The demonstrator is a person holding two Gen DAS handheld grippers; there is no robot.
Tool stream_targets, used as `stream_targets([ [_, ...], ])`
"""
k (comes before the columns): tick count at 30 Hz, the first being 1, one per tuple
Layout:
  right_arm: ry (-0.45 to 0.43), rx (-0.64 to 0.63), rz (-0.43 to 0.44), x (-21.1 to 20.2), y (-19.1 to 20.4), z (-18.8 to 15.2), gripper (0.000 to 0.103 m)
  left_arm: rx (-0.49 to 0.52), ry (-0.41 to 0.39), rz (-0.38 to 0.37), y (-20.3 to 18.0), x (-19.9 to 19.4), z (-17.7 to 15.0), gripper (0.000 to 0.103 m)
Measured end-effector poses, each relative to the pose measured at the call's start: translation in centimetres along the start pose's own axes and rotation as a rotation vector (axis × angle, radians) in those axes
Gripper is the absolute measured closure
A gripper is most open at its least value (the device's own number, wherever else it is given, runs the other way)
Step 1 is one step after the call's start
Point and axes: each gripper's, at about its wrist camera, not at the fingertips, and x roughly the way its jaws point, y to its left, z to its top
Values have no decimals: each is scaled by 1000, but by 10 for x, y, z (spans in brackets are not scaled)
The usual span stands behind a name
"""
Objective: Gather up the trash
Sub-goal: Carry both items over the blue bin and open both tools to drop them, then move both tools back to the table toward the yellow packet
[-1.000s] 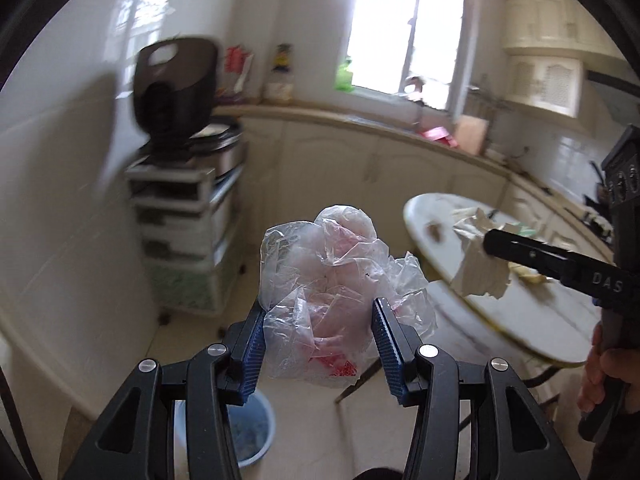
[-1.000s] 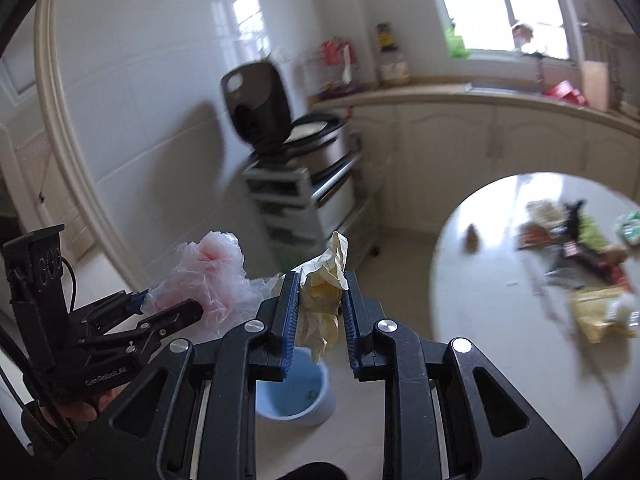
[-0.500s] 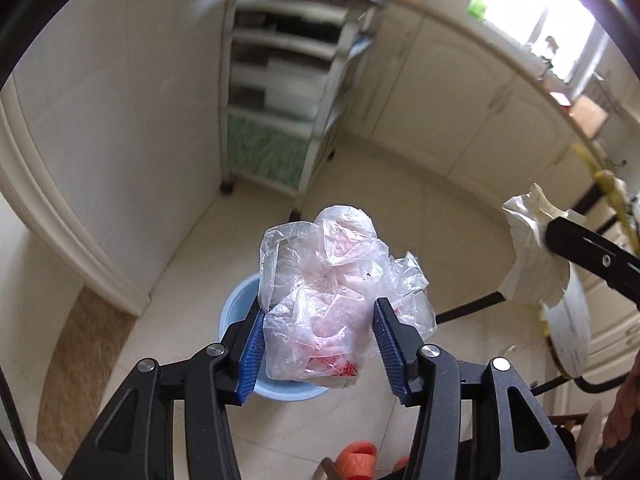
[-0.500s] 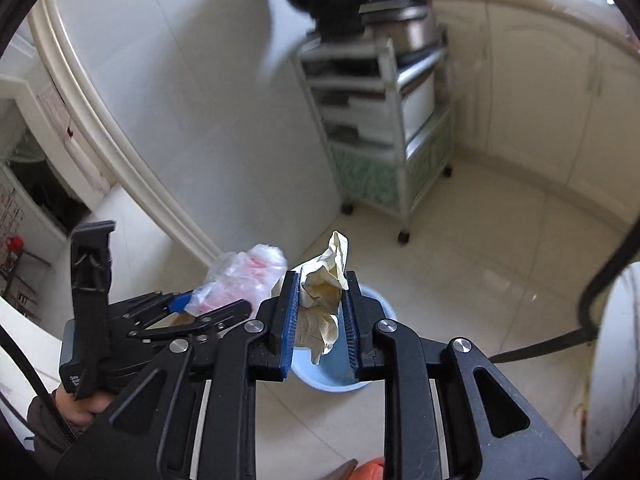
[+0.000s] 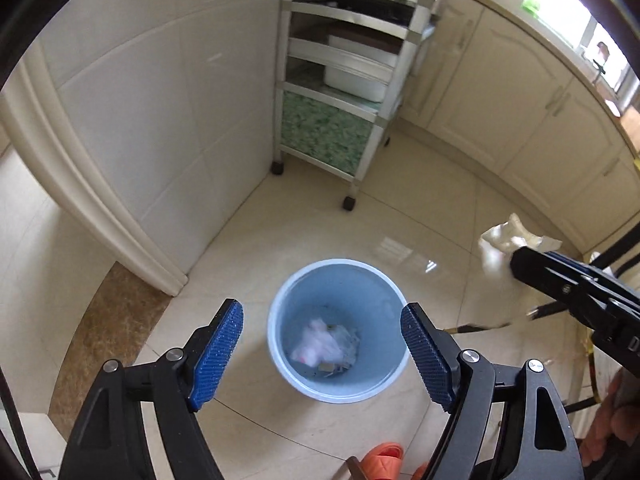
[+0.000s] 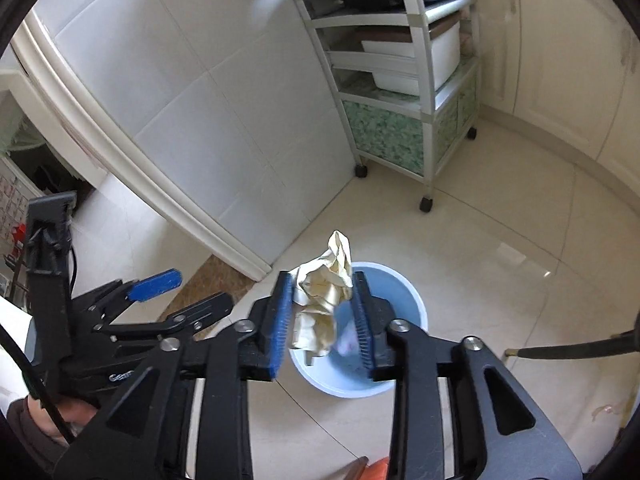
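The left hand-held gripper hangs above the round light-blue plastic bin on the floor, fingers wide and empty; the crumpled pink-and-clear plastic bag lies inside. The right hand-held gripper points down over the bin's rim, clamping the crumpled cream paper wad, probably to drop it.

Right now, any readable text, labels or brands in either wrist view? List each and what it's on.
"D": a white letter on the right gripper body at the frame edge in the left wrist view; the rest is cut off.
White lettering on the left gripper body, seen from the right wrist view: partly hidden and too blurred to read.
Small mark on a left gripper screw head: too small to read.
Blue bin and crumpled paper: no text.
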Motion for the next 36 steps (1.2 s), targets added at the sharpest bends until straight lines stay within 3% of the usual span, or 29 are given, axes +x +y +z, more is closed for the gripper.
stream_targets([
  [4,-24,-4,-9,-4,6,3,55,-9,-39,8,3,-23,-4,25],
  [7,-55,-10,-15,-20,11,4,53,-12,-73,3,1,-48,-9,25],
  [14,-183,-45,-113,-100,23,0,42,39,-188,-31,-35,-111,-18,22],
  [21,-367,-47,-240,-219,24,-22,26,154,-313,-110,-104,-174,-33,13],
  [25,-477,-13,-294,-291,11,-47,9,223,-366,-175,-145,-206,-49,6],
  [36,-616,186,-522,-435,-69,-119,1,488,-391,-364,-288,-250,-74,2],
])
